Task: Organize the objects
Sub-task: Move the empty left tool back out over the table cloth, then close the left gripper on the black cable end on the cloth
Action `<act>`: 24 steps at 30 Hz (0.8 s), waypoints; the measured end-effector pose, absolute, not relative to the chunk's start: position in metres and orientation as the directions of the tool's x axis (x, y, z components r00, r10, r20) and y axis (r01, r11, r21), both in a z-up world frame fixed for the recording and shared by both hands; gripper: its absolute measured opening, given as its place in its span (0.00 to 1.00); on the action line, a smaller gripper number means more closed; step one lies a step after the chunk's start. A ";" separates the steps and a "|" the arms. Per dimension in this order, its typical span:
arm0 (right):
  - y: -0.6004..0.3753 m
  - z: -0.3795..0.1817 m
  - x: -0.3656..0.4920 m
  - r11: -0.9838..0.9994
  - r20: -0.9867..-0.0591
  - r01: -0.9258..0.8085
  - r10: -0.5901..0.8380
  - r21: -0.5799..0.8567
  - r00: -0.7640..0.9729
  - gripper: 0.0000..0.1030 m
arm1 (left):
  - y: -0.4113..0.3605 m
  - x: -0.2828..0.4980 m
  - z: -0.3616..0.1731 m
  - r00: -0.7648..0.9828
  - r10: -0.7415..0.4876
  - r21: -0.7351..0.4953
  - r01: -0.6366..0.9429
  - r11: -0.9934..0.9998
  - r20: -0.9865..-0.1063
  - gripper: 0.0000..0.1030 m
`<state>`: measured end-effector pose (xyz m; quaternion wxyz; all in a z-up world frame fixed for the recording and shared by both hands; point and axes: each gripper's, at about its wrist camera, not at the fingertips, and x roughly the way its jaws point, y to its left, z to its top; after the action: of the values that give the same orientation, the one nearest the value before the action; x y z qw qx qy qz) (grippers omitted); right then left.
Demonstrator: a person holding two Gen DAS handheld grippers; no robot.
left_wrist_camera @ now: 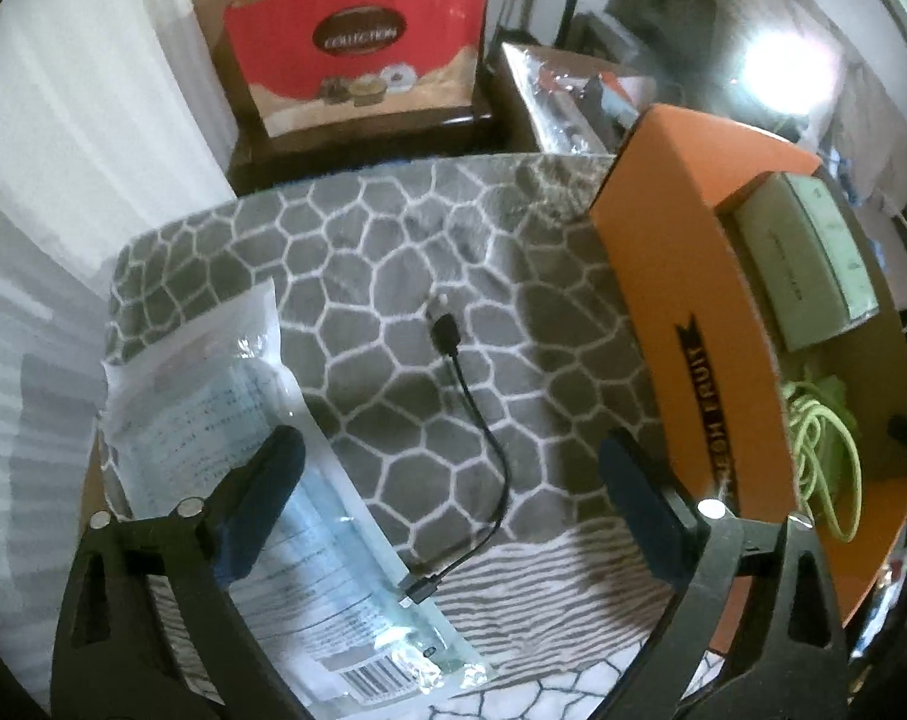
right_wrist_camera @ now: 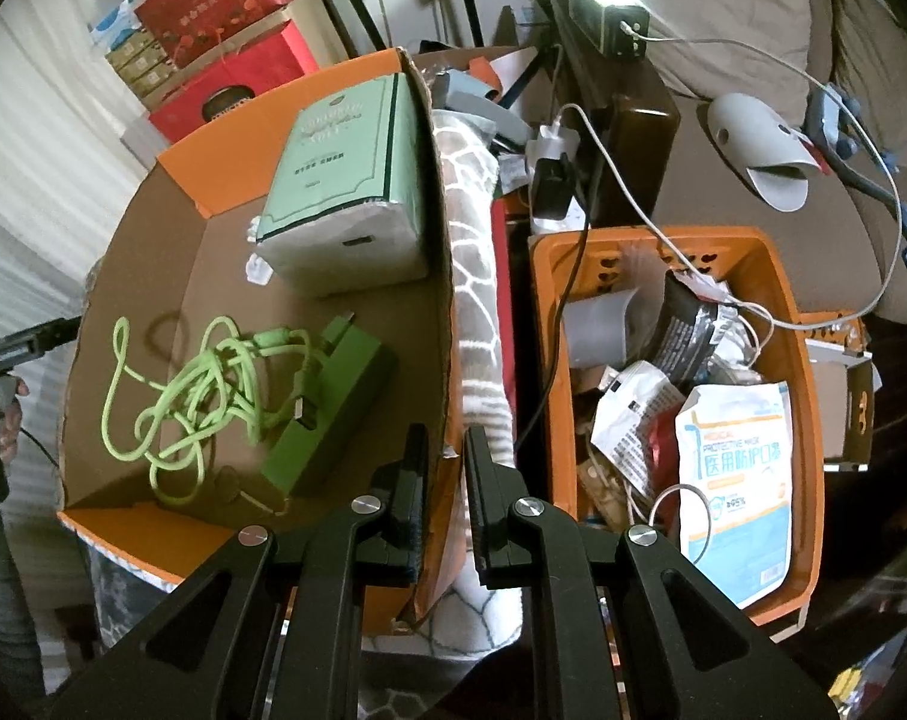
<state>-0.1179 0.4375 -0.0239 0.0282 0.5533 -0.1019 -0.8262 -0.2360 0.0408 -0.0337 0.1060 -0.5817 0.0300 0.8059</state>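
Note:
My left gripper [left_wrist_camera: 453, 480] is open and empty above a grey patterned blanket [left_wrist_camera: 393, 252]. A short black cable [left_wrist_camera: 477, 438] lies on the blanket between its fingers. A clear plastic packet [left_wrist_camera: 243, 420] lies under the left finger. The orange cardboard box [left_wrist_camera: 681, 276] stands to the right. My right gripper [right_wrist_camera: 444, 456] is nearly shut, its jaws either side of the orange box's right wall [right_wrist_camera: 441, 276]. Inside the box lie a green cable [right_wrist_camera: 195, 390], a green charger block [right_wrist_camera: 333, 402] and a green tissue pack [right_wrist_camera: 345, 180].
An orange plastic basket [right_wrist_camera: 783, 300] full of packets, a mask pack [right_wrist_camera: 735, 480] and cables stands right of the box. A power strip with plugs [right_wrist_camera: 549, 168] lies behind it. A red gift box [left_wrist_camera: 357, 42] stands on a dark chair beyond the blanket.

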 end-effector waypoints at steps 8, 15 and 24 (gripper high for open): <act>0.435 -0.022 -0.117 -0.979 -0.911 -0.066 -0.152 0.191 -0.383 0.10 | 0.042 -0.247 -0.057 -0.251 0.159 -0.118 -0.172 -0.978 -0.955 0.61; 0.435 -0.022 -0.117 -0.979 -0.911 -0.067 -0.153 0.193 -0.383 0.10 | 0.042 -0.255 -0.075 -0.214 0.174 -0.147 -0.139 -0.979 -0.961 0.33; 0.435 -0.022 -0.117 -0.979 -0.911 -0.067 -0.152 0.192 -0.384 0.10 | 0.027 -0.262 -0.083 -0.214 0.229 -0.217 -0.081 -0.973 -0.950 0.10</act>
<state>-0.1169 0.4348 -0.0219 0.0257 0.5545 -0.0989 -0.8259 -0.2619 0.0265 -0.0834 0.1000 -0.6190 -0.0598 0.7767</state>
